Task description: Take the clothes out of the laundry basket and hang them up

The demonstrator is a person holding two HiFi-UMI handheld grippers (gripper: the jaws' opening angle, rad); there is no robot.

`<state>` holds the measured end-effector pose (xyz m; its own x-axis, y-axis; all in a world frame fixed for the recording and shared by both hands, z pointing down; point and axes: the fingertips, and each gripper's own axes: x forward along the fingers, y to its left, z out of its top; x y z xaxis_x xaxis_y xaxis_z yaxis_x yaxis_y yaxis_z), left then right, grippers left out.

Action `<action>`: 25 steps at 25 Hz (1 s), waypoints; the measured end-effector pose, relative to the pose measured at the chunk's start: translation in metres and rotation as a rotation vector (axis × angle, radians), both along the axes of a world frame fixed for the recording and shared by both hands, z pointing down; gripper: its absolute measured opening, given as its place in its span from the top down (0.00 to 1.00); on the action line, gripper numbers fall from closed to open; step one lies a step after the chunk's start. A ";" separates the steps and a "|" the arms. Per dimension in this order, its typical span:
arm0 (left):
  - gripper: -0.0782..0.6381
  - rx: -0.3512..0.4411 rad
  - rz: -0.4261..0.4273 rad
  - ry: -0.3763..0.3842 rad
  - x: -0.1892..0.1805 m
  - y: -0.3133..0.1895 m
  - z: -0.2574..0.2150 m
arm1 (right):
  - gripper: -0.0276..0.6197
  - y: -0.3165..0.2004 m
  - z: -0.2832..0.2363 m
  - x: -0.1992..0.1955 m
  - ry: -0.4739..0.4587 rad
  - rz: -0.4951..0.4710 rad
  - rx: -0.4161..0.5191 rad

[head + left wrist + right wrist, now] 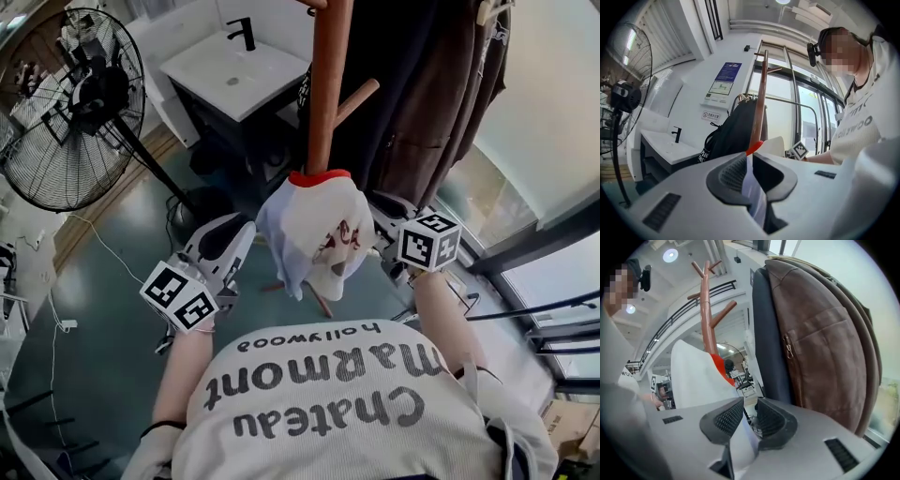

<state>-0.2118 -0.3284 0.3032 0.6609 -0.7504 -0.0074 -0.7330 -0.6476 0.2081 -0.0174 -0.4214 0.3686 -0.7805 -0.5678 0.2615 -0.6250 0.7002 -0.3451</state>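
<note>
A white garment (314, 230) with a red collar and red print hangs bunched between my two grippers, right in front of the wooden coat stand pole (328, 84). My left gripper (246, 232) holds its left side; in the left gripper view the jaws (750, 164) are pinched on white cloth (753, 190). My right gripper (380, 236) is at the garment's right side. In the right gripper view its jaws (750, 416) stand apart, with a fold of the cloth (740, 441) lying loose between them and the garment's body (696, 376) beside the pole (708, 319).
Dark and brown coats (431, 103) hang on the stand's right side; the brown jacket (825, 348) is close to my right gripper. A black bag (731, 136) hangs there too. A standing fan (70, 112) and a sink cabinet (230, 70) are at the left, window frames at the right.
</note>
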 end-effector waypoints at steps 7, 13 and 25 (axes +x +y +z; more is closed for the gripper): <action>0.87 0.028 0.149 0.061 0.016 0.005 -0.017 | 0.81 0.020 0.047 0.046 0.003 0.211 -0.113; 0.87 0.031 0.334 0.092 0.059 0.011 -0.008 | 0.86 0.080 0.086 0.121 -0.003 0.480 -0.197; 0.87 -0.024 0.587 0.031 0.177 0.064 0.018 | 0.87 0.256 0.136 0.324 -0.059 1.147 -0.380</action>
<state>-0.0349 -0.2642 0.3210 0.9657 -0.2588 -0.0215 -0.2460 -0.9383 0.2431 0.3063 -0.1655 0.5043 0.1104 -0.8324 0.5430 -0.7926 -0.4034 -0.4572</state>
